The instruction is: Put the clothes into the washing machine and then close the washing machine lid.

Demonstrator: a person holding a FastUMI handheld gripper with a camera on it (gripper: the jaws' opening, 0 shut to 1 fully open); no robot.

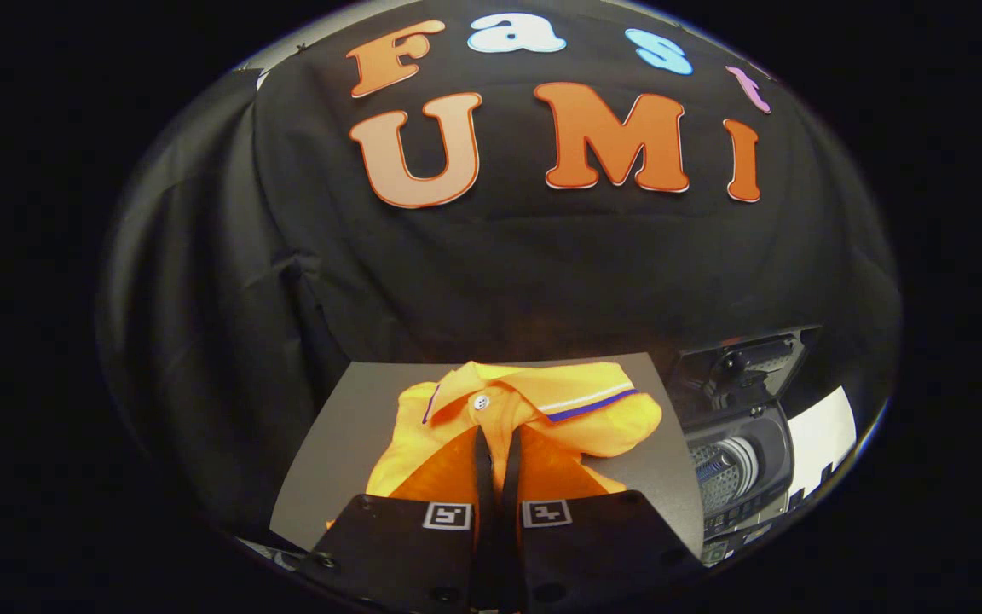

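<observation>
One shirt (491,418), orange, lies on the grey mat (346,443), not yet in the washer (738,465). Gripper (498,443): fingers drawn nearly together over the shirt below its collar, apparently pinching cloth, though the grip is not certain. Washer stands just beside the mat, lid (747,358) raised. Loading and lid-closing both remain.

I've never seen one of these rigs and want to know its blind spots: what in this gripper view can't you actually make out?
- Whether the gripper pinches the orange shirt: fingers nearly together over it, contact unclear.
- The shirt's lower part: hidden behind the gripper's body.
- Inside the washing machine: lid is up, but the drum is small, distorted and cut off at the view's rim.
- The grey board under the shirt: near edge hidden by the gripper.
</observation>
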